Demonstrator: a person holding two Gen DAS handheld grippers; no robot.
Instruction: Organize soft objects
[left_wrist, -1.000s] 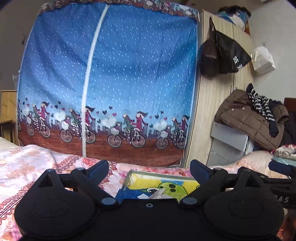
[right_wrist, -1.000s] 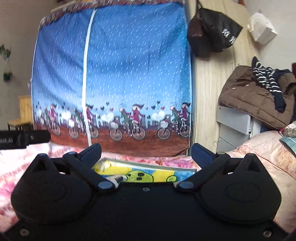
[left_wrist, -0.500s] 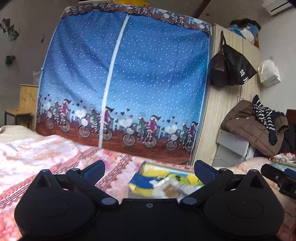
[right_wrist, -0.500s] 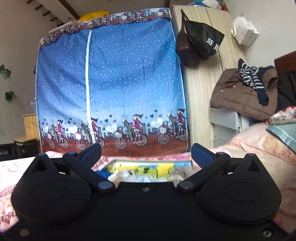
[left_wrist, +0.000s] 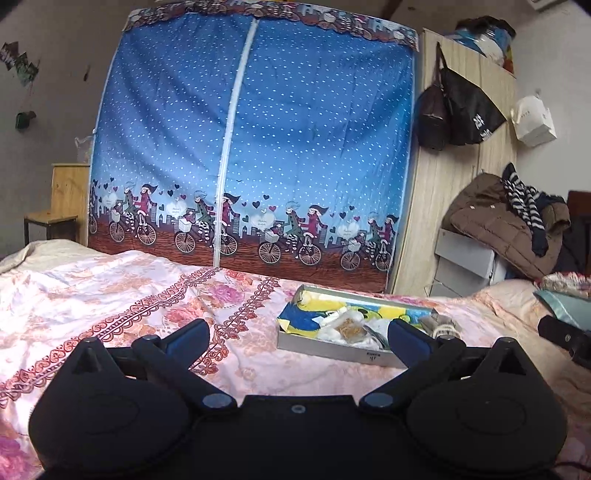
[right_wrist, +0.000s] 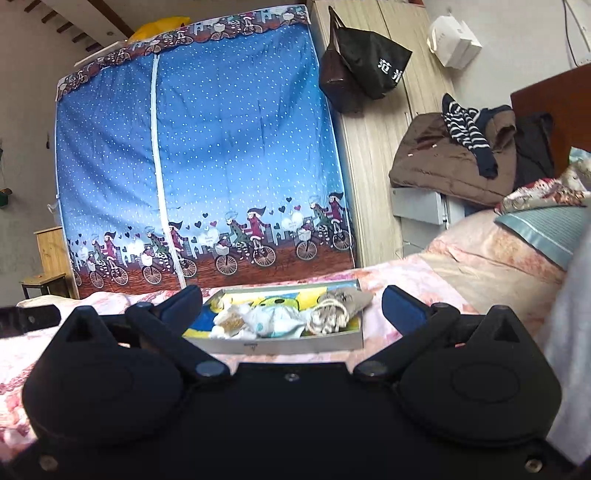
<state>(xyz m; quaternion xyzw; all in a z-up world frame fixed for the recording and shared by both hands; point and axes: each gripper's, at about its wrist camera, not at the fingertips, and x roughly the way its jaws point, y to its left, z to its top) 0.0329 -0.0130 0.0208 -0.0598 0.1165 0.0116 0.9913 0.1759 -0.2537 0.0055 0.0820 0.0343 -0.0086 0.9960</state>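
Left wrist view shows the left black two-finger gripper (left_wrist: 297, 334) with its blue-tipped fingers (left_wrist: 192, 338) spread as wide as they go, after opening a bit more just now. Nothing is between them but the pink flowery bed cover (left_wrist: 110, 295). A flat grey cardboard box with a yellow and blue cartoon lining (left_wrist: 332, 349) lies on the bed cover, in front of the gripper and a little to its right. In the box sit the soft things: a small white cloth bundle with a brown patch (left_wrist: 345, 326) and a grey knitted roll tied with pale string (left_wrist: 441, 326) at the right end (it pokes over the box edge). The tip of the right black gripper (left_wrist: 565, 336) peeks in at the right side.

Right wrist view shows the right black gripper's fingers spread wide too, with nothing pinched. The box is seen between them, a bit farther off, not touched. The white bundle and a pale blue spotted cloth (right_wrist: 273, 319) lie in the middle of the box, and the grey roll is at the right.

Behind the bed stands a big blue fabric wardrobe with bike riders printed on it (left_wrist: 258, 147). A brown puffy coat (left_wrist: 491, 225) lies heaped at the right.
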